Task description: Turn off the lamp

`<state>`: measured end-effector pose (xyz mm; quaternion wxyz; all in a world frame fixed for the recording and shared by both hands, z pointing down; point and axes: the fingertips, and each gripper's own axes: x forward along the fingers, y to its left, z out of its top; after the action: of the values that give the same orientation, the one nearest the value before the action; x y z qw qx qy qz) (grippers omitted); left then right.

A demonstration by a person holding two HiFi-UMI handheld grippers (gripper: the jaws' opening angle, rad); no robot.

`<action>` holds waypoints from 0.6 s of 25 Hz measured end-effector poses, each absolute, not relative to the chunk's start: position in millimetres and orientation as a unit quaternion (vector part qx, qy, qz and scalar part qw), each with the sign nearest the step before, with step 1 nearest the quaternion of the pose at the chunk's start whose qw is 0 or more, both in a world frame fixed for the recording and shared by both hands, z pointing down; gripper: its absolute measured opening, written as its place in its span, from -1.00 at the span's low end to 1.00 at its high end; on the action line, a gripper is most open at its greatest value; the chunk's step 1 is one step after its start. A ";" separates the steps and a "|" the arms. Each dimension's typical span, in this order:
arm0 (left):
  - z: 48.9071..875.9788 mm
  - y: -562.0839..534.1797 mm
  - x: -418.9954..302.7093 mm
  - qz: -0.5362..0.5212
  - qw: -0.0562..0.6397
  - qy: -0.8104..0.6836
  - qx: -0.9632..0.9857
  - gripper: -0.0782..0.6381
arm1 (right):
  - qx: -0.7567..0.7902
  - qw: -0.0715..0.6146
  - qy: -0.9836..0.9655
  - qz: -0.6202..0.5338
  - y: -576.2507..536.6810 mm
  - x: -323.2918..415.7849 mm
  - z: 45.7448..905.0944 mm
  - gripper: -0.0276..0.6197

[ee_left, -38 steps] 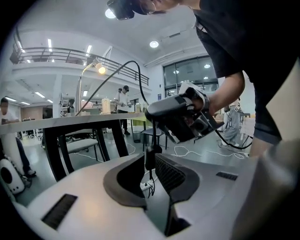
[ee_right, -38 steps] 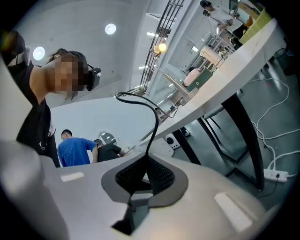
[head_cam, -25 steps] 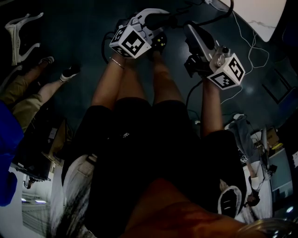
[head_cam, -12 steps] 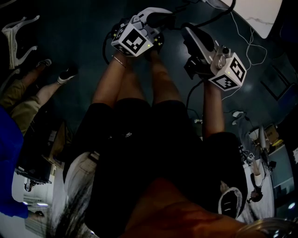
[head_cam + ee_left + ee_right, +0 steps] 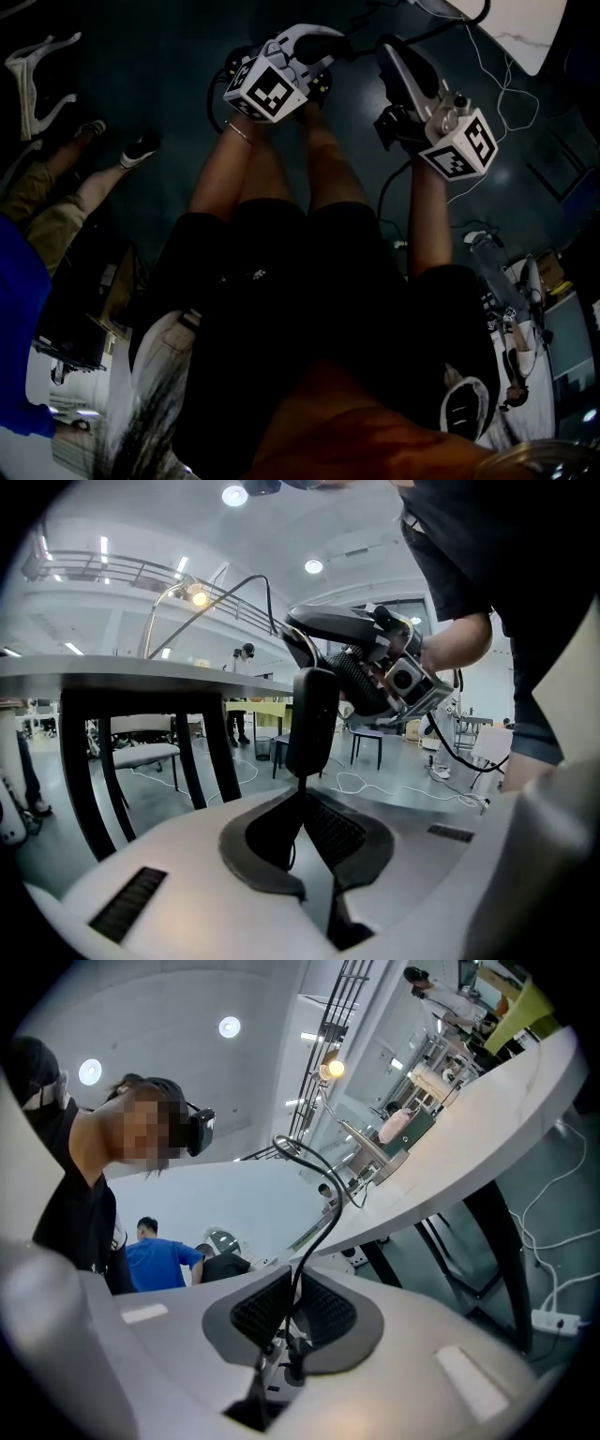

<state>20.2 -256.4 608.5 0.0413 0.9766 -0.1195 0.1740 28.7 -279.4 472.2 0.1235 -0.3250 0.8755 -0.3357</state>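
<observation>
Black mesh pads on the left gripper (image 5: 303, 803) lie pressed together, with only a seam between them and nothing caught there. The right gripper (image 5: 289, 1305) is closed the same way, pad against pad. A thin black cable (image 5: 323, 1218) rises along the line of its seam toward 12 o'clock. I cannot tell whether the pads touch it.

In the left gripper view, the right gripper crosses at 1 o'clock just past the tips, carried in a hand (image 5: 455, 641).

The lamp (image 5: 197, 597) is lit. Its bulb glows at 11 o'clock in the left gripper view, at the end of a curved arm that rises above the table (image 5: 103, 667), well apart from both grippers. Black table legs (image 5: 84, 761) stand at 9 o'clock. The right gripper view is rolled, so the table slants across it, with the lamp (image 5: 330, 1069) at 12 o'clock. A person in a blue shirt (image 5: 159, 1258) is at 8 o'clock.

In the head view both grippers are low over a dark floor (image 5: 159, 56), beyond the person's legs. The left is at 12 o'clock and the right at 1 o'clock, near each other. A white table corner sits at the top edge, and a white cord (image 5: 502, 84) trails on the floor at 2 o'clock.
</observation>
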 end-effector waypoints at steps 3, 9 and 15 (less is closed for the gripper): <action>611.9 -250.3 15.9 0.177 0.058 -0.120 0.975 -0.73 | -0.339 0.107 0.877 -0.324 -281.5 29.9 478.3 -0.85; 616.3 -241.6 8.9 0.179 0.093 -0.129 0.971 -0.73 | -0.371 0.069 0.876 -0.299 -284.4 32.5 490.0 -0.71; 599.9 -241.4 7.7 0.142 0.108 -0.140 0.974 -0.74 | -0.391 0.054 0.876 -0.277 -286.9 35.4 491.0 -0.43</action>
<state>7.7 -241.4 599.9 0.1081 0.9741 -0.1396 0.1416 35.4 -286.9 491.0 0.0539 -0.3905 0.8761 -0.2774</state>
